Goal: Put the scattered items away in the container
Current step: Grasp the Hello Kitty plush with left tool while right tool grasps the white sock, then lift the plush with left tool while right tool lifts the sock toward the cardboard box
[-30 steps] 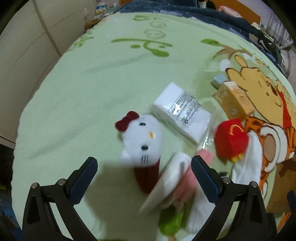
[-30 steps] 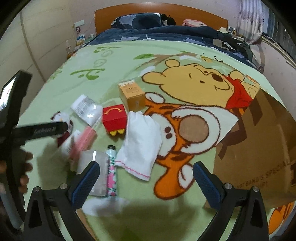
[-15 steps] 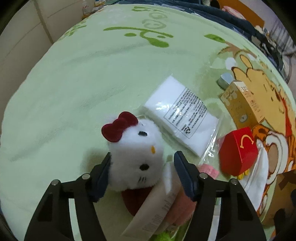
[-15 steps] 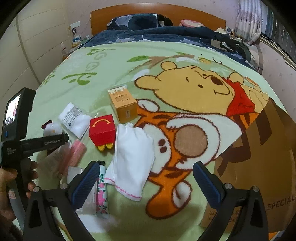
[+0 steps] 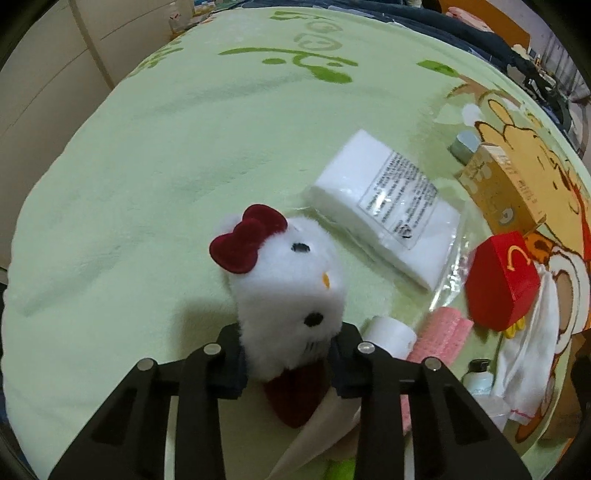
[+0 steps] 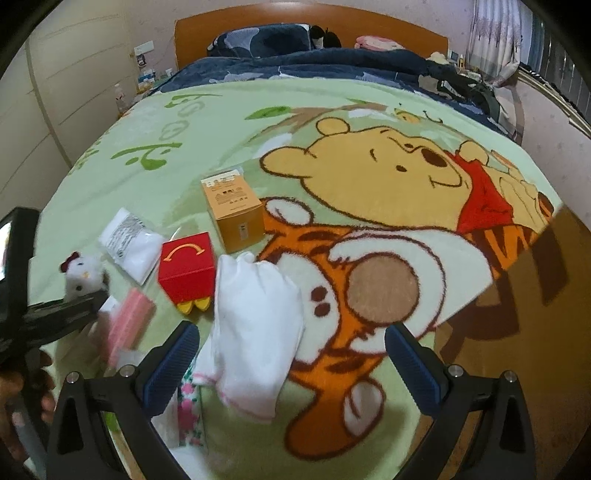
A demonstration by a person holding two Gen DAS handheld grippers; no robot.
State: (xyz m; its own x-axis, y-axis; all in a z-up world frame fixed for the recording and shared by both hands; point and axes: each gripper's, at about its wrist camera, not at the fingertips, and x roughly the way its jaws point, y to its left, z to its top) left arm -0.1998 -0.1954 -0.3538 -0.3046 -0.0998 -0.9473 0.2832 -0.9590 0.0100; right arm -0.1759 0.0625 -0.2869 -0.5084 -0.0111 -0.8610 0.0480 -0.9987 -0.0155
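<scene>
A white plush cat (image 5: 288, 280) with a red bow sits upright on the green blanket (image 5: 155, 177). My left gripper (image 5: 288, 363) is closing on it, and both pads squeeze its head low down. The right wrist view shows the same plush cat (image 6: 83, 275) at the left, in the left gripper (image 6: 88, 297), which a hand holds. My right gripper (image 6: 291, 354) is open and hovers over a white cloth (image 6: 255, 325), with nothing between its fingers. The brown cardboard container (image 6: 535, 314) lies at the right.
Loose on the blanket are a red box (image 6: 186, 264), an orange carton (image 6: 232, 206), a white wrapped packet (image 5: 384, 206), a pink roll (image 5: 439, 339) and a floral tube (image 6: 188, 410). A wooden headboard (image 6: 295, 22) and dark bedding lie beyond.
The left gripper has sunk toward the plush cat and its wide jaws have closed onto the head. The right gripper has drifted forward over the white cloth, still open.
</scene>
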